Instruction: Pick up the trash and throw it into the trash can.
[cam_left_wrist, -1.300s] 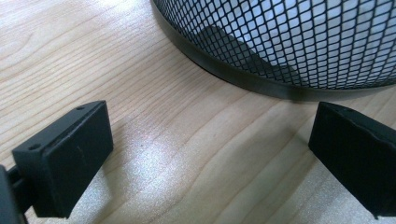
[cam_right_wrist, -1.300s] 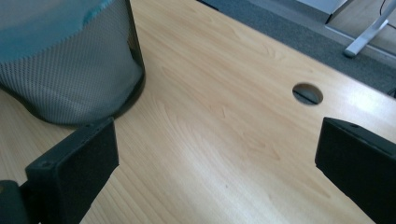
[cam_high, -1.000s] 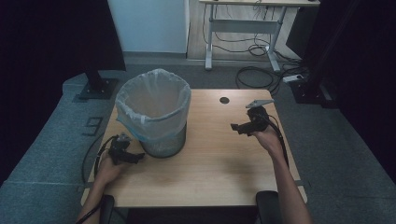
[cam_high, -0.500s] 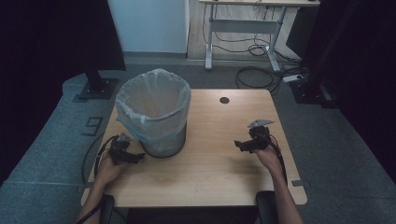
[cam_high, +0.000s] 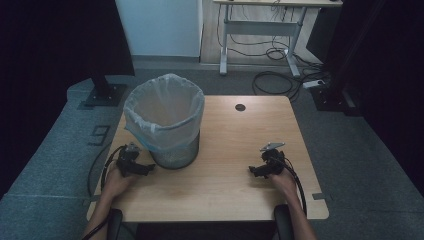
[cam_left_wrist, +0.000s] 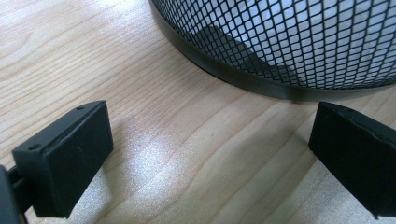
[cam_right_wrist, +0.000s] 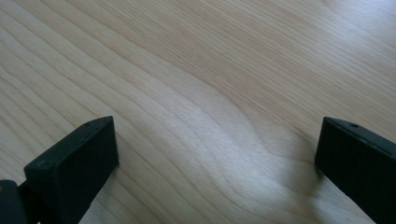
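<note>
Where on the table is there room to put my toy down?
The biggest bare patch of the wooden table lies between the mesh waste bin and the right claw. The far right corner, past the small round cable hole, is bare too. The near left is crowded: the left claw sits open close by the bin's base.

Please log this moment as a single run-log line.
left tool: open, beside bin | right tool: open, low over bare table | nothing held
</note>
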